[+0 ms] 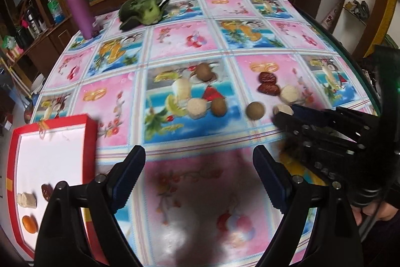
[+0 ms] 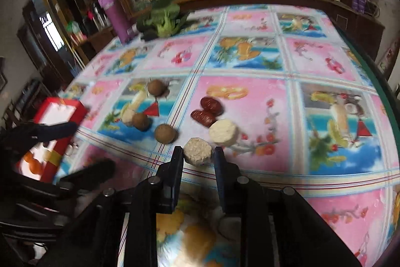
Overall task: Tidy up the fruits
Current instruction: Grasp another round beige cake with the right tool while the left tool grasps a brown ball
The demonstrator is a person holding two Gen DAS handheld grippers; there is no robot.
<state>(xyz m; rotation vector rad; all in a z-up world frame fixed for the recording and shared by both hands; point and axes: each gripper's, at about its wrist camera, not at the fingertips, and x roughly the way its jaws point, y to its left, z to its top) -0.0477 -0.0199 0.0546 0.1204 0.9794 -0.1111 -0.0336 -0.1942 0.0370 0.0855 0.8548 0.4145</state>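
- The right tool (image 2: 198, 154) is down by the desk (image 2: 325, 61). A pale round cake (image 2: 197, 154) sits right between its two fingers.
- The fingers are close on each side of the cake. I cannot tell if they are squeezing it yet or only just beside it.
- The cake lies flat on the desk, straight ahead of the right tool. It is round, so it has no long side to line up with.
- The left tool (image 1: 198, 175) is spread wide with nothing in it. It hangs over a bare part of the desk, nearer the red box (image 1: 91, 139).
- The right tool is the one nearer the cake. The left tool is well apart from it.
- The red box is off to the left of the right tool, at the desk's edge. It already has a cake piece, a dark date and an orange fruit inside.
- So I think the cake has to go left, past the brown ball (image 2: 165, 133) just beside it.
- More things wait on the desk: two red dates (image 2: 207, 110), another pale cake (image 2: 223, 131) and more brown balls.
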